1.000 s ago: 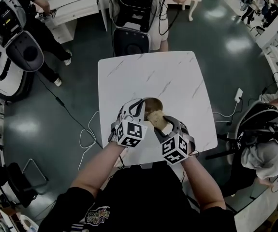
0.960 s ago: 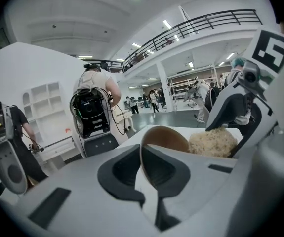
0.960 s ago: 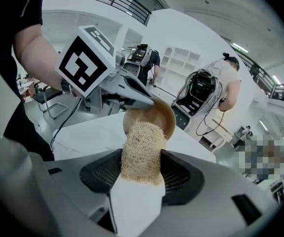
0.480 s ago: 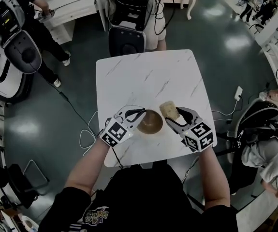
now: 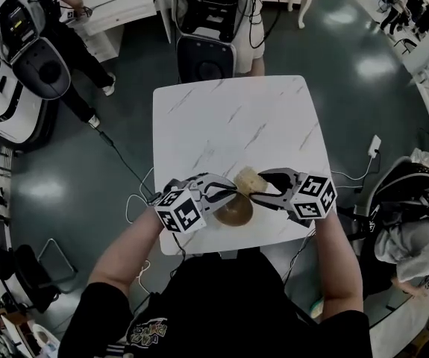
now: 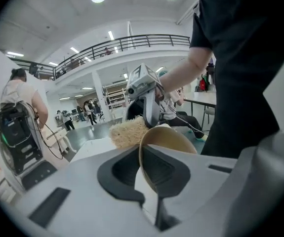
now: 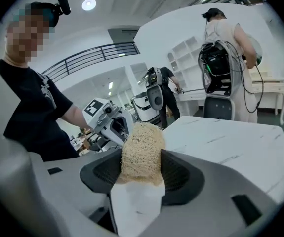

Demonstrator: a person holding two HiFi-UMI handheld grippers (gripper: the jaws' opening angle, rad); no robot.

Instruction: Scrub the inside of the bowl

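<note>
A brown bowl (image 5: 233,212) is held tilted near the front edge of the white marble table (image 5: 229,118). My left gripper (image 5: 215,193) is shut on its rim. The left gripper view shows that rim (image 6: 167,141) pinched between the dark pads of my left gripper (image 6: 149,181). My right gripper (image 5: 265,186) is shut on a tan fibrous scrubber (image 5: 248,178), which hovers just past the bowl's far rim. In the right gripper view the scrubber (image 7: 142,152) fills the gap of my right gripper (image 7: 141,169), facing the left gripper (image 7: 109,123).
People with black backpack rigs stand beyond the table's far edge (image 5: 208,28) and at the left (image 5: 31,43); another sits at the right (image 5: 408,230). A cable (image 5: 136,200) loops on the dark floor left of the table. The table's far half is bare.
The scrubber came out of the bowl to the right, then swung back to its far rim. The left gripper rolled and tilted the bowl, drawing it toward the table's front edge.
</note>
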